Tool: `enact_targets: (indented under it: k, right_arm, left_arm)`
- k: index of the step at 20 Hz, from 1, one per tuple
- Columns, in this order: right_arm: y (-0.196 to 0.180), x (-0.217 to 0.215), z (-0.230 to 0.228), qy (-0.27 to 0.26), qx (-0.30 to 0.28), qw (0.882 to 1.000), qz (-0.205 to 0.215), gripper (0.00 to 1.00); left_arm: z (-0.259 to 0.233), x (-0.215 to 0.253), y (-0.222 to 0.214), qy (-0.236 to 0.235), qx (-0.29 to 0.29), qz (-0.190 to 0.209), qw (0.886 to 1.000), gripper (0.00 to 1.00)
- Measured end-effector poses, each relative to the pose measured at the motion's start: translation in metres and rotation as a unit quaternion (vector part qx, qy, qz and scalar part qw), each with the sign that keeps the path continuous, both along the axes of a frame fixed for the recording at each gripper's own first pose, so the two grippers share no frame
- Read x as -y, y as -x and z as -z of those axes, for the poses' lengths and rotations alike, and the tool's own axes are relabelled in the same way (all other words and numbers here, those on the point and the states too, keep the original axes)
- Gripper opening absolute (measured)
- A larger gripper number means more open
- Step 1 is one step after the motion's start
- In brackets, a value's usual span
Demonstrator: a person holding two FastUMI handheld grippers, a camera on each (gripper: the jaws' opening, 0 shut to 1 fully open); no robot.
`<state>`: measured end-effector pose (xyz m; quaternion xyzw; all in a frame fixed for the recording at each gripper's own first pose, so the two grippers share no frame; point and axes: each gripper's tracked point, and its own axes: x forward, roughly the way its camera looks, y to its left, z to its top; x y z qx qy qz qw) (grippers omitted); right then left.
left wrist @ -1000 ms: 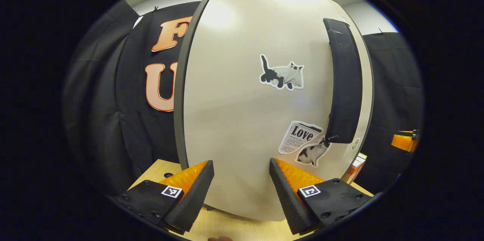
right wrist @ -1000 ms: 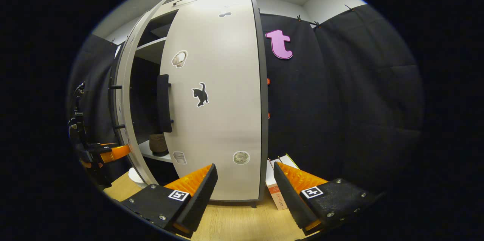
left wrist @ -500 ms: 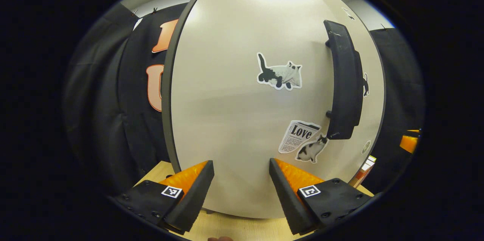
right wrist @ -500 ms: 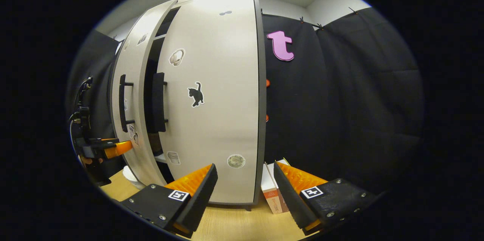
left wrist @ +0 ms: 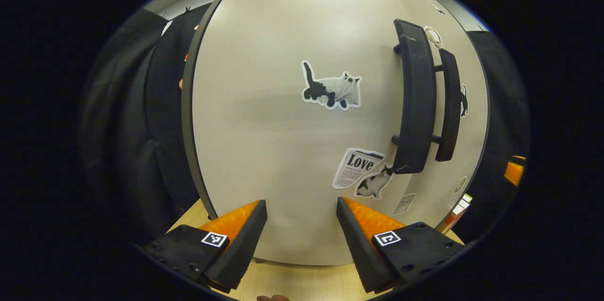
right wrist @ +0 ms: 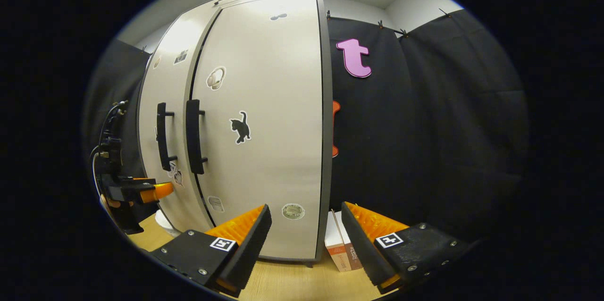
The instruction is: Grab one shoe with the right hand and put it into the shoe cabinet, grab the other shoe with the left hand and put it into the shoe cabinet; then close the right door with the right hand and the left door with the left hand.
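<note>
Close before the left gripper (left wrist: pixel 302 206), whose jaws stand apart with nothing between them, the left door (left wrist: pixel 264 117) of the shoe cabinet (right wrist: pixel 245 4) rises straight ahead, just beyond the fingertips; whether they touch it I cannot tell. On this door sit a cat sticker (left wrist: pixel 331 91) near the middle and a newspaper-and-cat sticker (left wrist: pixel 361 178) lower down, beside the foot of its dark vertical handle (left wrist: pixel 411 103). Next to that handle stands the right door's handle (left wrist: pixel 449 107), the two close and parallel, with both doors lying flush and shut.

Farther back, the right gripper (right wrist: pixel 306 211) hangs a little off the cabinet, its jaws likewise spread and empty. Between and above its fingers stands the right door (right wrist: pixel 278 117), bearing a black cat sticker (right wrist: pixel 241 127) and a round sticker (right wrist: pixel 293 211) near the bottom. Just right of the cabinet's foot a small carton (right wrist: pixel 340 249) stands on the light wooden tabletop (right wrist: pixel 283 282). At the left of the right gripper view, the left gripper appears at the left door's lower part. Behind everything hangs the black cloth wall (right wrist: pixel 424 126), with a pale wall above.
</note>
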<state>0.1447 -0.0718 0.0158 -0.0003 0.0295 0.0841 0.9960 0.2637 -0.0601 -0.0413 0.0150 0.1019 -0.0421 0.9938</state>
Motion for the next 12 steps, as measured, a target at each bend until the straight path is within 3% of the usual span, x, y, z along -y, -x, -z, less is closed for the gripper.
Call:
enact_targets:
  k: [7,10,11,12]
  right_arm:
    - [0.015,0.029,-0.070,0.017,0.037,0.999,-0.008,0.92]
    - [0.029,0.043,-0.089,0.034,0.048,0.998,-0.009,0.92]
    - [0.034,0.047,-0.095,0.036,0.052,0.998,-0.011,0.92]
    - [0.039,0.051,-0.100,0.037,0.056,0.998,-0.013,0.92]
  left_arm:
    - [-0.115,-0.018,0.066,0.003,0.076,-0.007,0.997,0.97]
    - [-0.145,-0.033,0.092,0.018,0.092,-0.016,0.995,0.94]
    - [-0.154,-0.040,0.100,0.022,0.098,-0.021,0.995,0.99]
    - [-0.161,-0.046,0.110,0.023,0.105,-0.026,0.994,0.94]
